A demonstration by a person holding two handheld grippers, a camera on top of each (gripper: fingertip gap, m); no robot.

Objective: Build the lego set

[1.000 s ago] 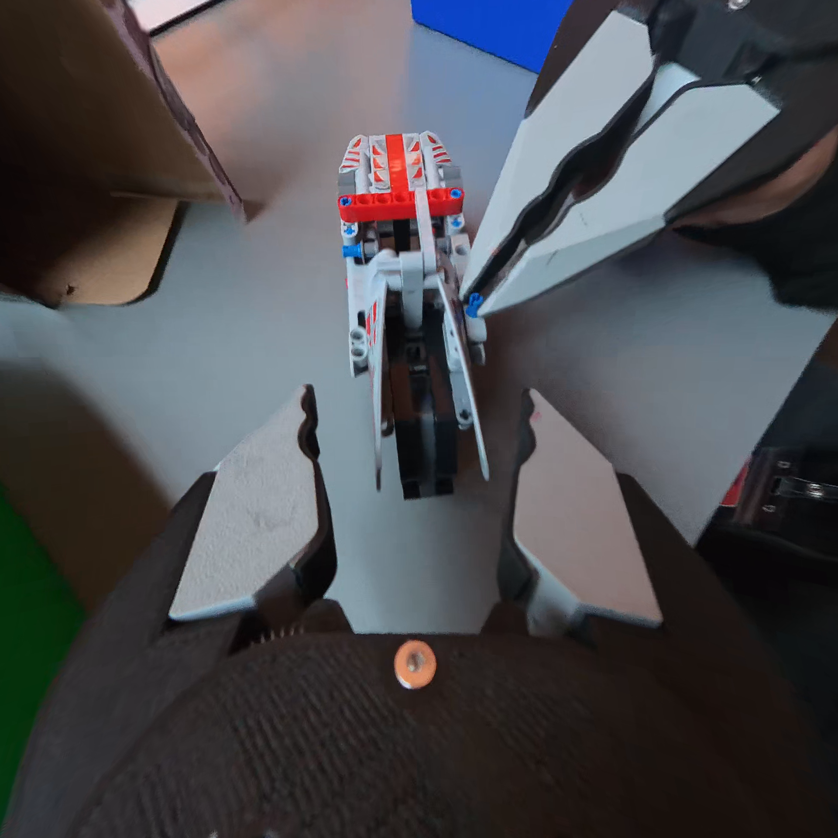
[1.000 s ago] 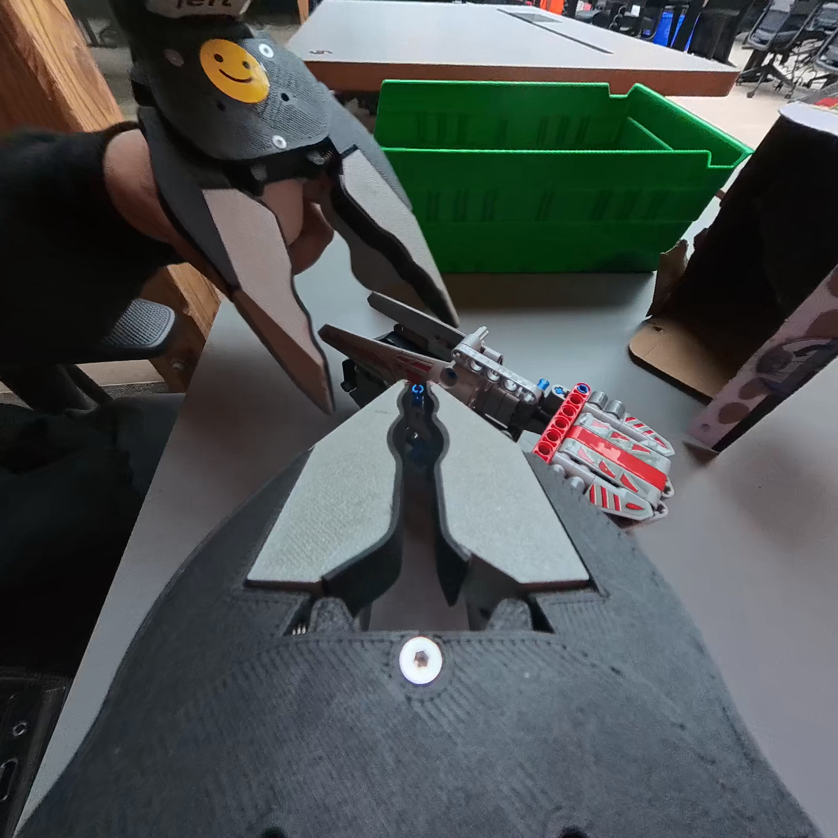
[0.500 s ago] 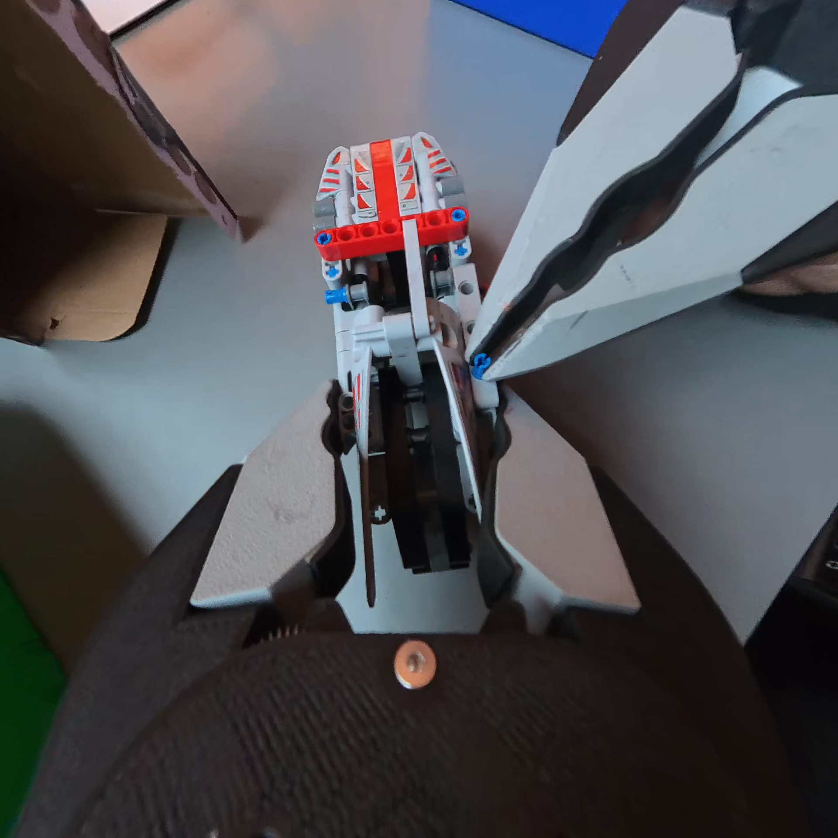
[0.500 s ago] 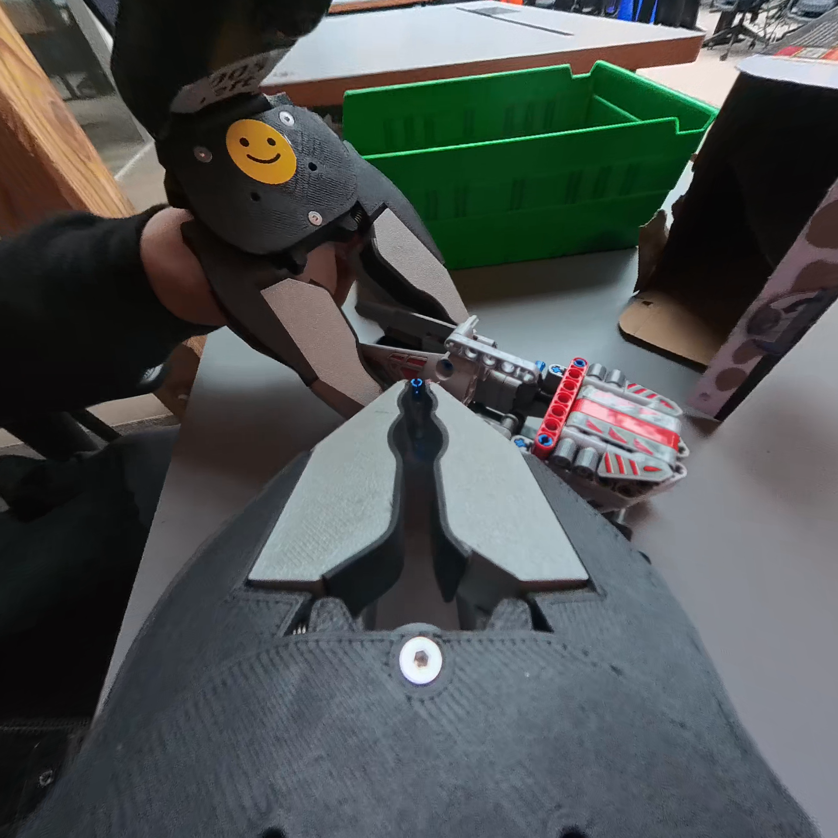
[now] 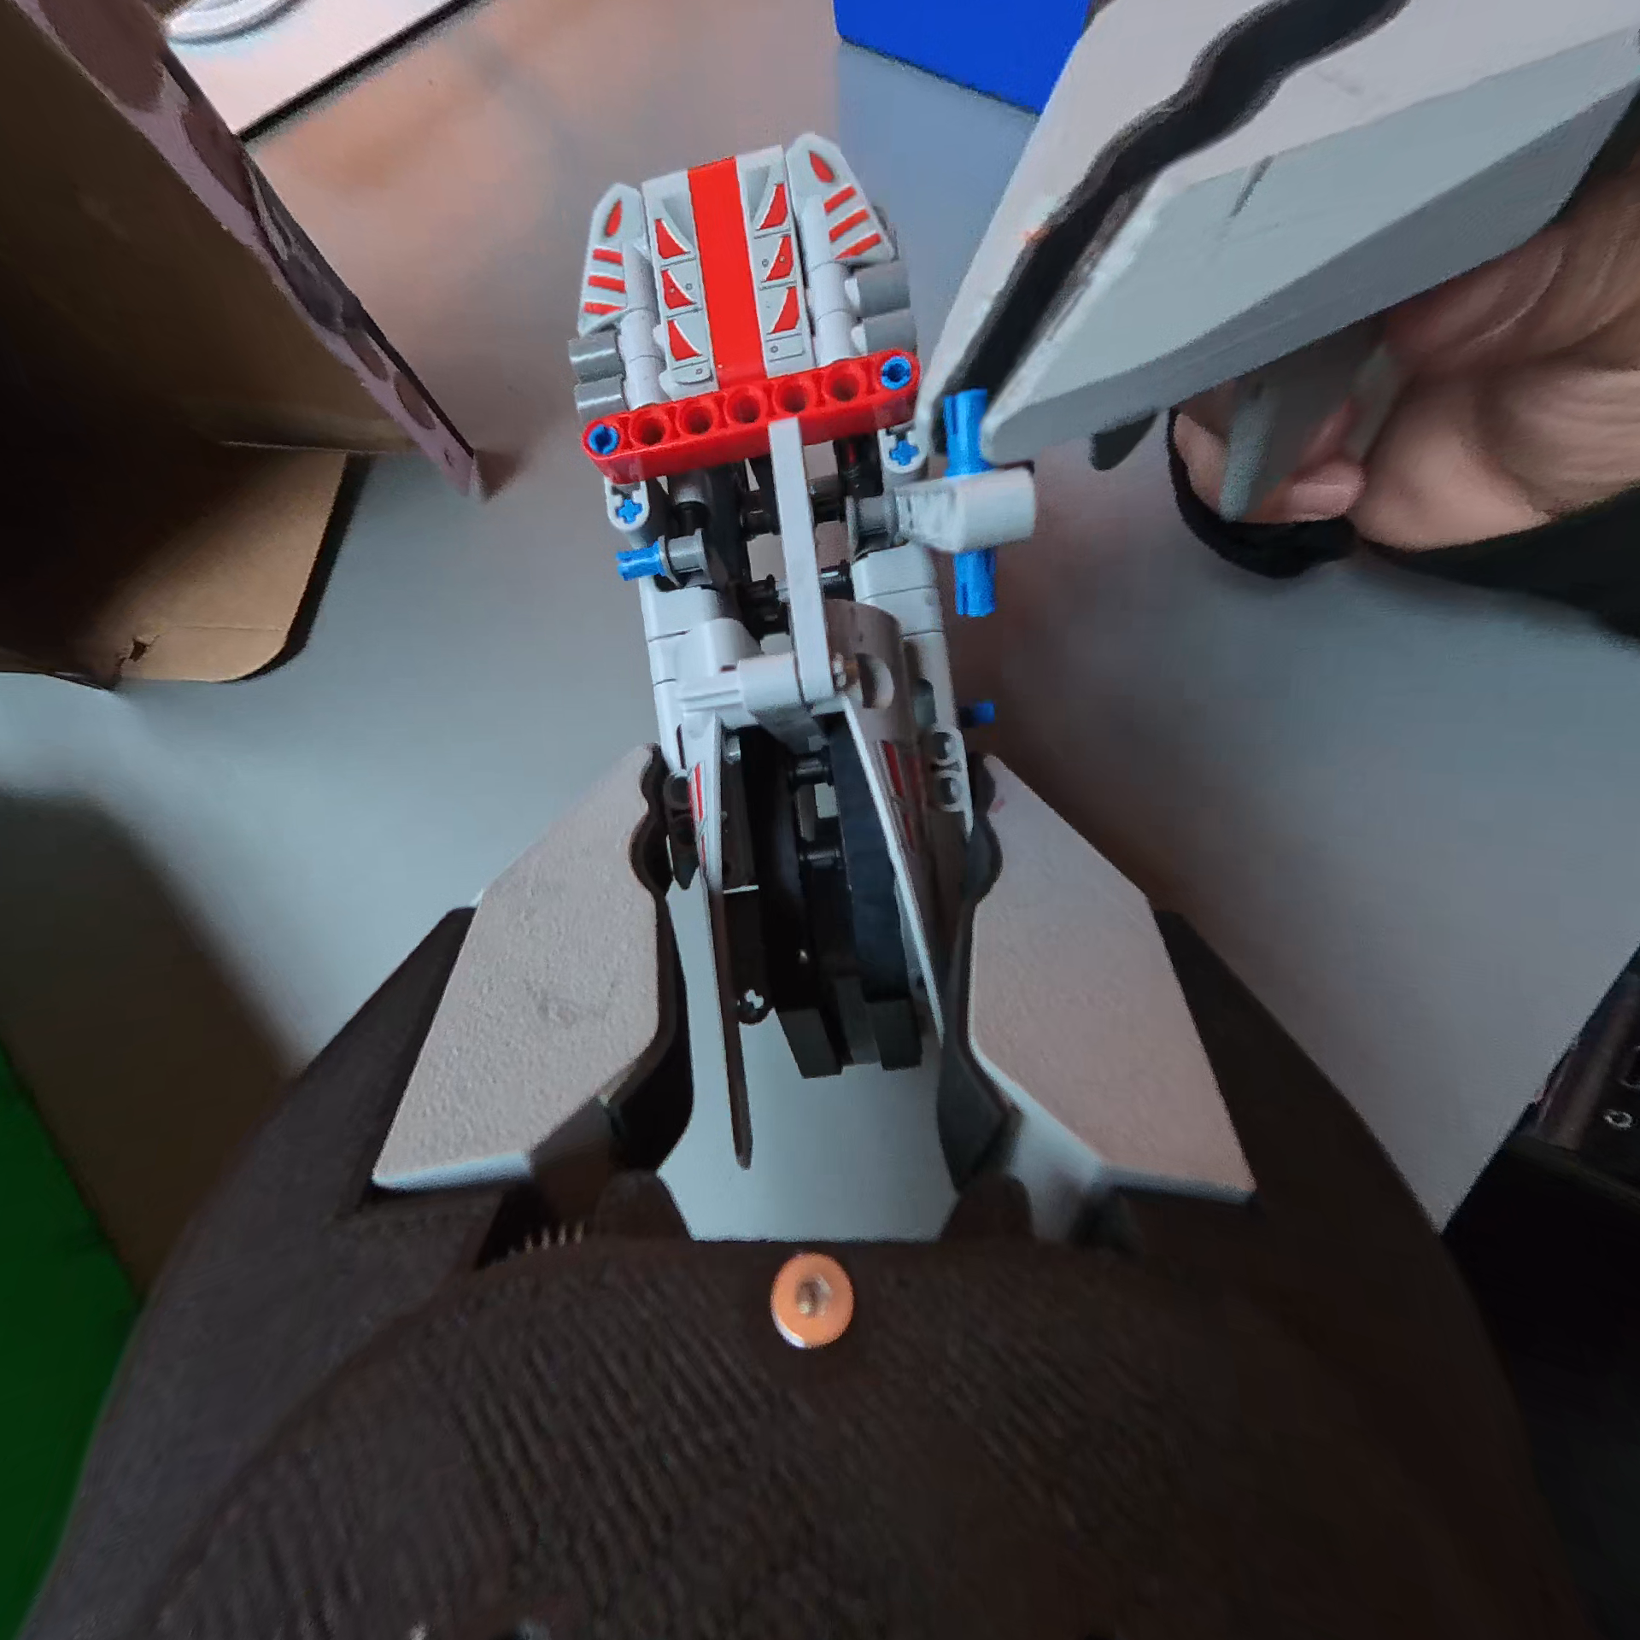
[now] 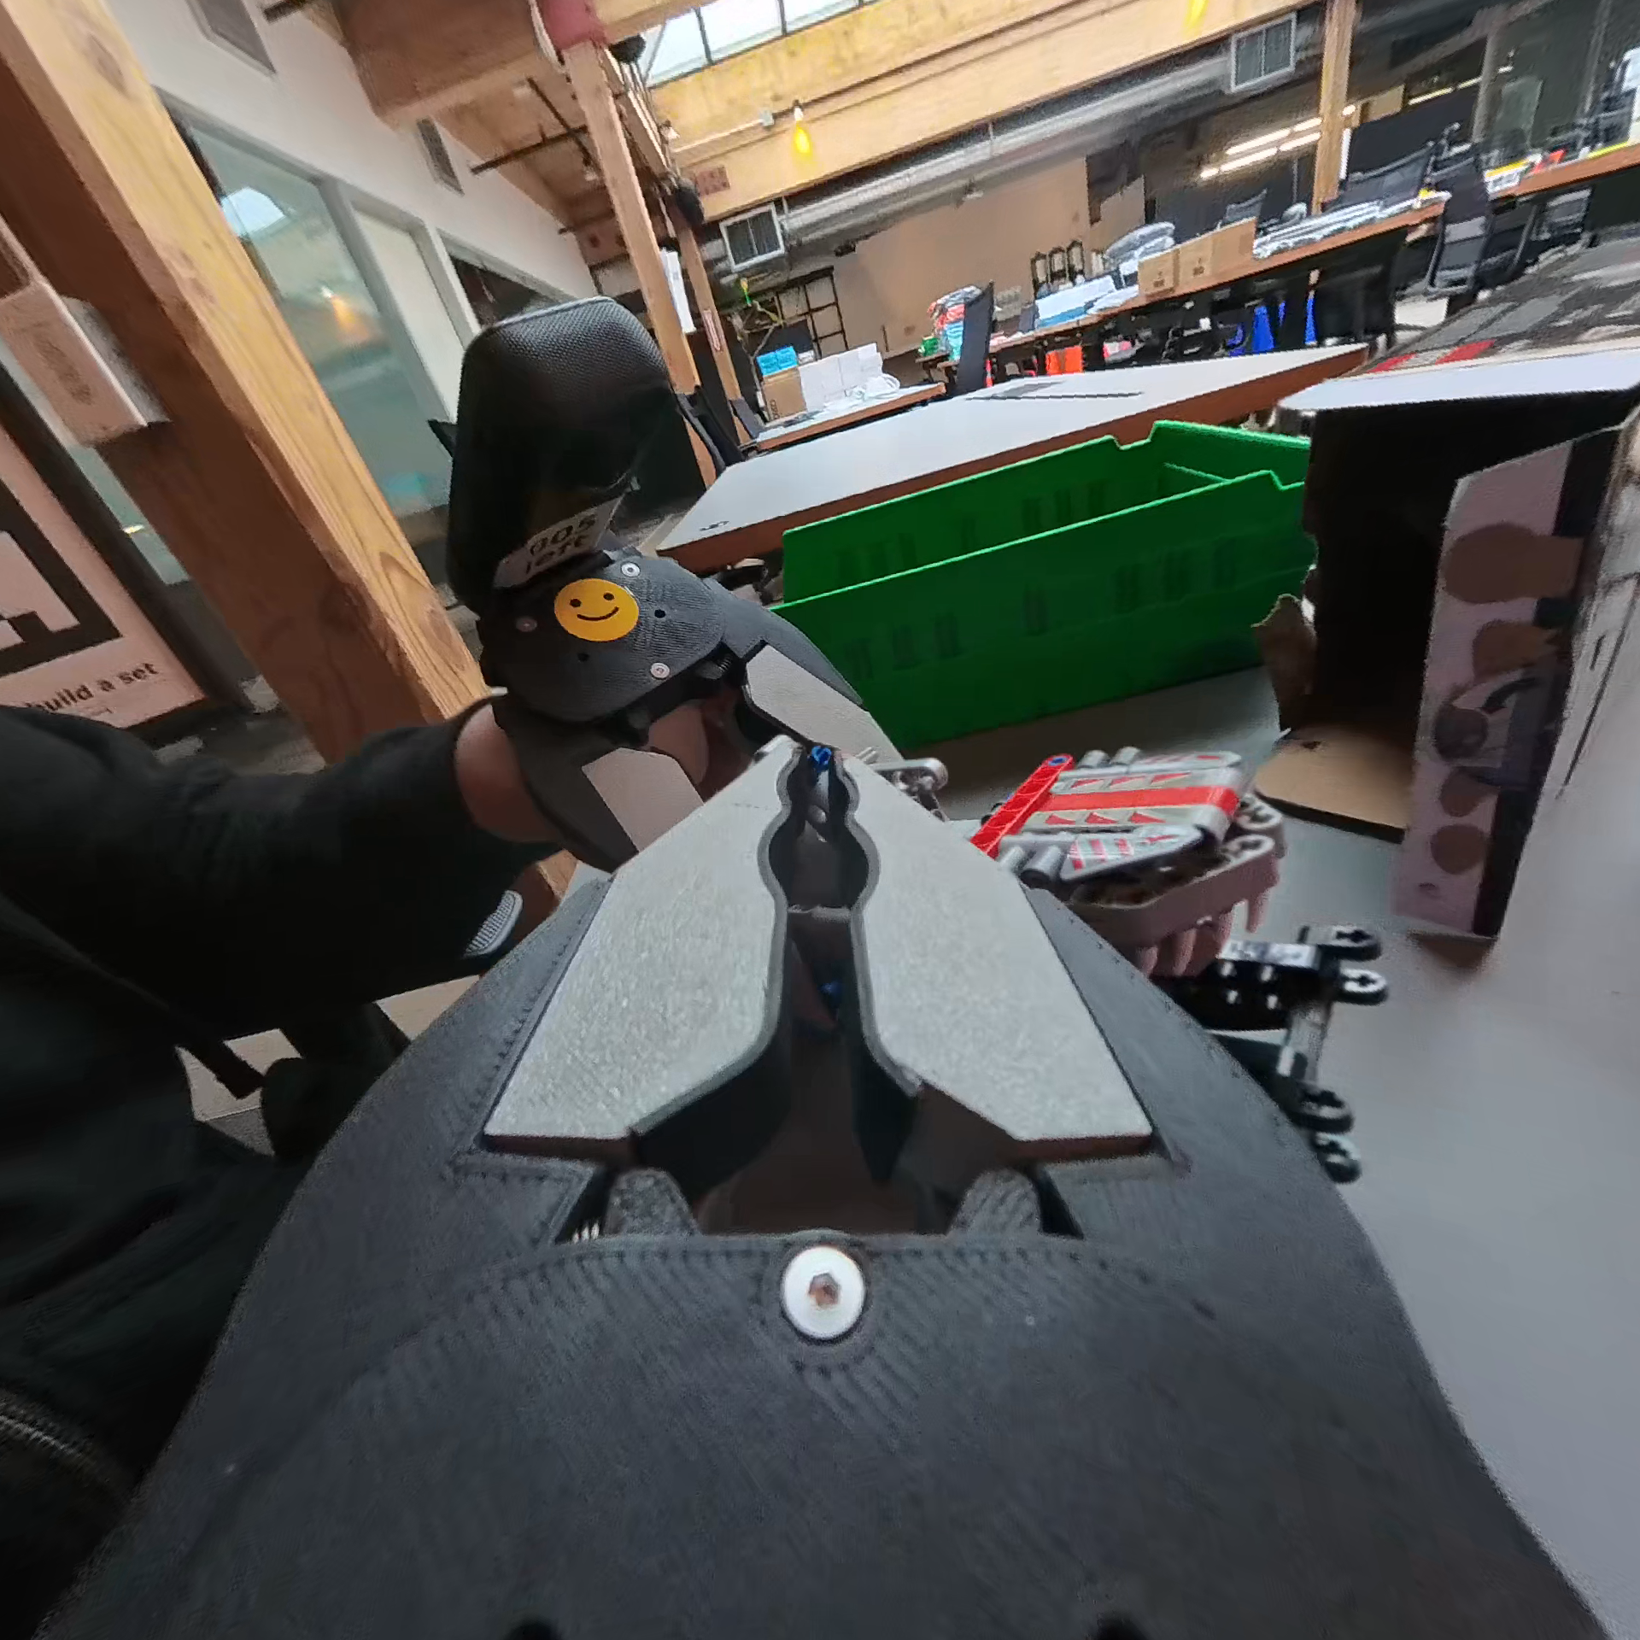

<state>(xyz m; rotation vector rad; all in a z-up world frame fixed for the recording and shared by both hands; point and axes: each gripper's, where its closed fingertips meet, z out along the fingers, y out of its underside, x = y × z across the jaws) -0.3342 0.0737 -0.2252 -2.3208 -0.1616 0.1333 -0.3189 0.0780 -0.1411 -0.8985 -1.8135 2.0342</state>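
Left gripper [image 5: 812, 790] clamps rear flanks of light, rigid grey-red-black plastic lego model [image 5: 772, 568] (press-fit, pops apart); right gripper [image 5: 963, 421] pinches small blue plastic axle pin [image 5: 967, 506].

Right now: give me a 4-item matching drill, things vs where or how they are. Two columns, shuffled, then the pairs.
1. left gripper
2. right gripper
3. green bin
4. cardboard box

A. pinching a blue pin
B. behind the lego model, open top
C. clamped on the model's rear end
D. standing at the model's nose, flap open

Pairs: 1-C, 2-A, 3-B, 4-D
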